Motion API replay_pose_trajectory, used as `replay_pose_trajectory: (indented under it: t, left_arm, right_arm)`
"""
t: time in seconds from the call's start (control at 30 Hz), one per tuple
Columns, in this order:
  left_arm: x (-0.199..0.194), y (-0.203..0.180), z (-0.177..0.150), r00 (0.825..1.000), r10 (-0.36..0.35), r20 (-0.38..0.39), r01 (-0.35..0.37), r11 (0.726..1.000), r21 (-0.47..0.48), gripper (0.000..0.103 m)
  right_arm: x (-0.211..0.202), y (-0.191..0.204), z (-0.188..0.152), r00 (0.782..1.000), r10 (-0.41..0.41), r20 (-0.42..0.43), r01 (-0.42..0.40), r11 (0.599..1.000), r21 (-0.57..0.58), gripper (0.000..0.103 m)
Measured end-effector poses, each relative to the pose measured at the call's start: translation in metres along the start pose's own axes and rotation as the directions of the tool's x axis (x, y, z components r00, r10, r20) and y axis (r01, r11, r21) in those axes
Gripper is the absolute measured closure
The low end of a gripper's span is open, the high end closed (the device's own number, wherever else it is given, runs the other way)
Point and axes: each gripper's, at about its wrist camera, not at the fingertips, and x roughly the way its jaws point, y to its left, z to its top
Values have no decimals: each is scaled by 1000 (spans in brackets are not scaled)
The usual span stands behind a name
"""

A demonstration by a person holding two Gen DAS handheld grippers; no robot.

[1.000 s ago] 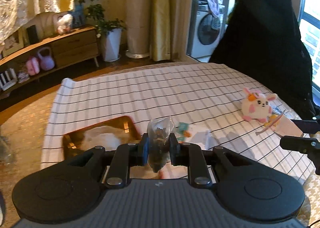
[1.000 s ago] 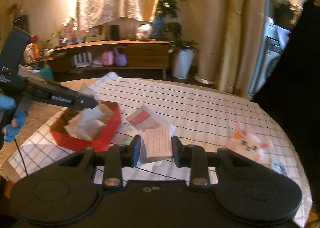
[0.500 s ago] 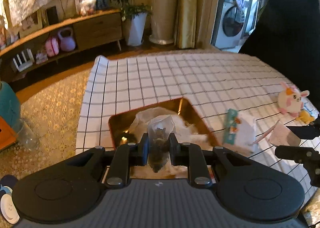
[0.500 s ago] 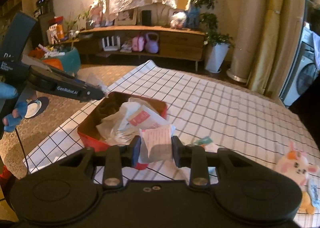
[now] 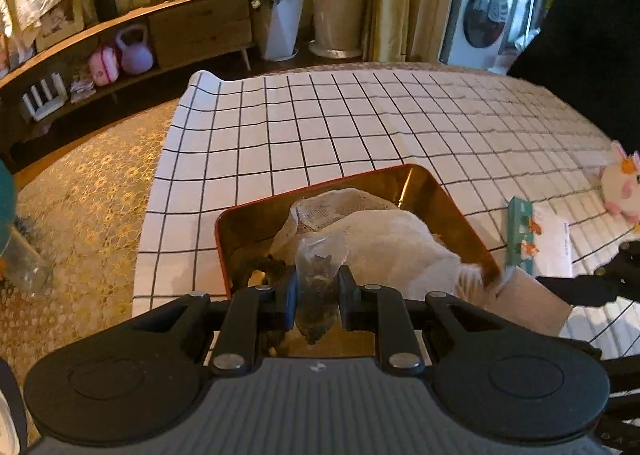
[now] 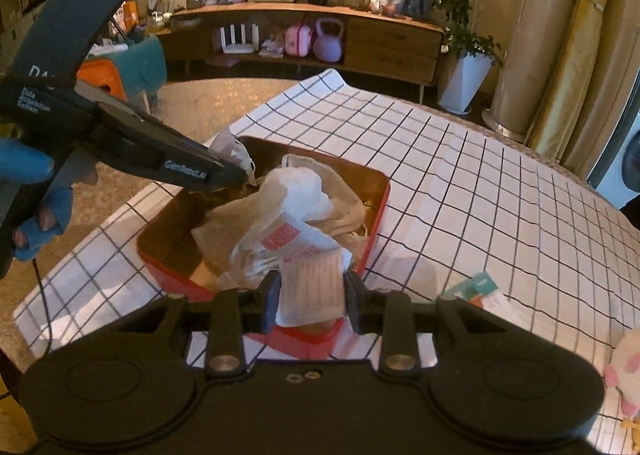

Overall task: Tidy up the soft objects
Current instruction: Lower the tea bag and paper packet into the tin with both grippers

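Observation:
My left gripper (image 5: pixel 318 297) is shut on a small clear plastic bag (image 5: pixel 320 275) with dark contents and holds it over the near-left part of a red tin box (image 5: pixel 468 231). The box holds white cloths (image 5: pixel 384 239). My right gripper (image 6: pixel 312 301) is shut on a white packet with red print (image 6: pixel 312 283) and holds it over the box's near edge (image 6: pixel 376 239). The left gripper also shows in the right wrist view (image 6: pixel 240 175), above the box's far left corner. A pink and white plush toy (image 5: pixel 622 191) lies on the table at the right.
A tissue pack with a green edge (image 5: pixel 536 235) lies on the checked tablecloth (image 5: pixel 360 127) right of the box; it also shows in the right wrist view (image 6: pixel 480 289). The table's left edge drops to a patterned carpet (image 5: pixel 80 195). A wooden sideboard (image 6: pixel 360 35) stands beyond.
Both grippers have moved left toward the red box with their loads. The left one now hangs over the box; the right packet has come over the box's near edge.

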Motion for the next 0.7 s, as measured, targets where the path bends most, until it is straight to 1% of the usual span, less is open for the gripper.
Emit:
replay_pose_trajectory:
  t: [0.03,0.2,0.33,0.6,0.7]
  left_arm:
    - [3,-1,0,1000,8,-4,-8,1000,9,83]
    - [17,-2,-2,1000,6,-26,-6,1000,14,83]
    - [30,-3,-7,998,14,-59,-13,1000,21,83]
    - [38,-3,-12,997,7,-77,-6,1000,12,83]
    - [36,-1,-13,997,-16,-75,15,1000,-11,83]
  right_arm:
    - [5,0,1,1000,0,-4,0,1000,-1,69]
    - [24,-1,2,1000,-5,-17,5,1000,-10,67]
    - [33,2,0,1000,-8,-21,8,999,-39,69]
    - [37,3,-1,1000,-13,-20,12,999,-35,69]
    - [35,2,0,1000,-10,-16,9,999,-30,66]
